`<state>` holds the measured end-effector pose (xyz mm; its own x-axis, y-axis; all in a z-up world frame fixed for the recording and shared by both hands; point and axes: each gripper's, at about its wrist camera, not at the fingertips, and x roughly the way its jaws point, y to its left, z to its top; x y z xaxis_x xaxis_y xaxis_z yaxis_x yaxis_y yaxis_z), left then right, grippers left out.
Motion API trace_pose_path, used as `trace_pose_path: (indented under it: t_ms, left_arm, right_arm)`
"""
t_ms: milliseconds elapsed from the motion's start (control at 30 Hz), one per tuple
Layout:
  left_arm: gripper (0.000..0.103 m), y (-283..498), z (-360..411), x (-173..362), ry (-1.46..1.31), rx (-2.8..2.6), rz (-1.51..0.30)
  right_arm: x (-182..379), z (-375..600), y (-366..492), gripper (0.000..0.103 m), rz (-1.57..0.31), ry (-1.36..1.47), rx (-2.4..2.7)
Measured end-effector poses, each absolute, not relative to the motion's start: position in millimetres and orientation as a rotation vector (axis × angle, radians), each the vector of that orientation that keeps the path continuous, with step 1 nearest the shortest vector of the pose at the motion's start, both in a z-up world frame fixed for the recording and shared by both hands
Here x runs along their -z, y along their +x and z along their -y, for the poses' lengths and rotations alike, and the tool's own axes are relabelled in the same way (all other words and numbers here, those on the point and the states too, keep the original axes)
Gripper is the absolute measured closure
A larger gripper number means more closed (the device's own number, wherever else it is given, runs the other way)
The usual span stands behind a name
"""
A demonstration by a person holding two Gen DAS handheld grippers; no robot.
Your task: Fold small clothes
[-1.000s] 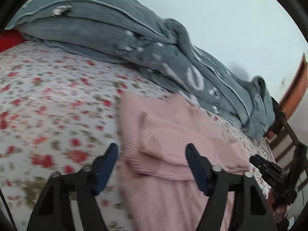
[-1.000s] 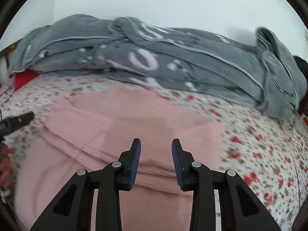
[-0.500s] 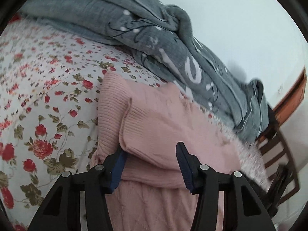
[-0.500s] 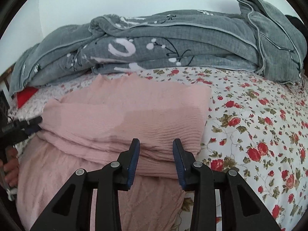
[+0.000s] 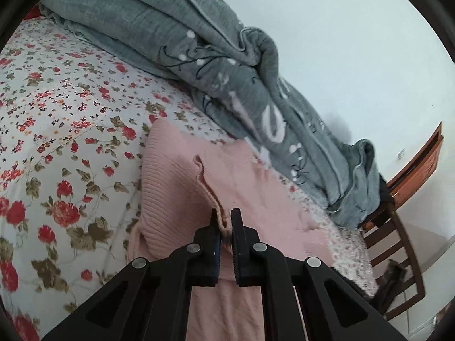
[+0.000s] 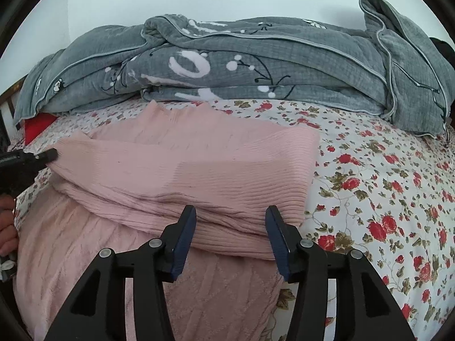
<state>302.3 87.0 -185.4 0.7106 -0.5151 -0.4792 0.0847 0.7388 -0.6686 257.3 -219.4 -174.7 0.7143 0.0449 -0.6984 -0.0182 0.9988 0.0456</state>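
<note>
A pink knitted sweater (image 6: 199, 164) lies partly folded on the floral bedsheet (image 6: 384, 187); its ribbed upper layer is doubled over the cable-knit body (image 6: 99, 255). In the left wrist view my left gripper (image 5: 224, 221) is shut on a folded edge of the sweater (image 5: 241, 179). The left gripper also shows at the left edge of the right wrist view (image 6: 42, 155), at the sweater's left corner. My right gripper (image 6: 230, 227) is open, its jaws wide apart, just in front of the folded ribbed edge.
A rumpled grey quilt (image 6: 256, 65) lies along the far side of the bed against a white wall. A red item (image 6: 37, 125) peeks from under it at the left. A wooden chair (image 5: 398, 241) stands beside the bed in the left wrist view.
My left gripper has closed on the sweater's folded edge. My right gripper has opened wider and sits close to the folded ribbed edge.
</note>
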Motion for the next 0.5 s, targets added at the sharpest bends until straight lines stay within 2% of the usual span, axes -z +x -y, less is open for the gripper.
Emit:
trace_pose_path:
  t_ms: [500]
  left_arm:
    - [0.096,297.2,-81.3,190.3,-0.429,0.162,-0.77]
  right_arm:
    - [170.1,236.7,254.0,0.053,-0.737,0.156,-0.077]
